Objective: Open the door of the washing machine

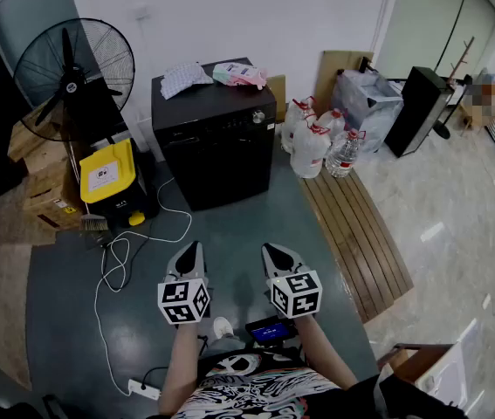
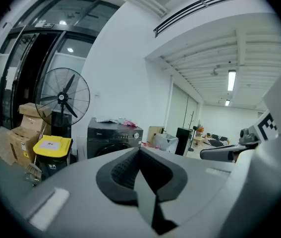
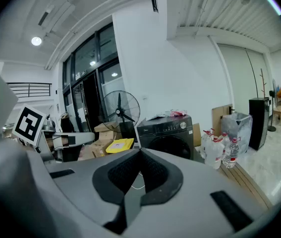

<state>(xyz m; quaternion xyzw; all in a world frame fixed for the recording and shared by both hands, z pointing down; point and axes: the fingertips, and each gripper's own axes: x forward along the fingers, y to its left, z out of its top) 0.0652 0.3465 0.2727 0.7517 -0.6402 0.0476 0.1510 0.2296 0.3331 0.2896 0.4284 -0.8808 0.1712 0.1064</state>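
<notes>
In the upper centre of the head view, against a white wall (image 1: 230, 16), a black front-loading washing machine (image 1: 215, 142) stands on the dark grey-green floor (image 1: 230, 234). Its round door (image 3: 172, 145) is shut flush with the front, as the right gripper view shows. To its left rises a black wire-caged pedestal fan (image 1: 74, 68). Below the fan sit stacked brown cardboard boxes (image 1: 42, 168) and a low black unit with a yellow lid (image 1: 107, 171). Right of the washer, a slatted brown wooden platform (image 1: 356, 234) runs down the frame, with a cluster of clear plastic water bottles with red caps (image 1: 319, 142) at its upper end. In the lower centre, well apart from the machine, a person (image 1: 247, 387) holds two grey grippers side by side, both pointing toward the washer: the left gripper (image 1: 192, 250) and the right gripper (image 1: 272, 250). Each gripper's own view shows its jaws pressed together with nothing between them. A thin white cable (image 1: 118, 260) loops across the floor at lower left, near a white power strip (image 1: 145, 389). On the washer's top lie a white patterned cloth (image 1: 183, 78) and a pink-and-white packet (image 1: 240, 74).
</notes>
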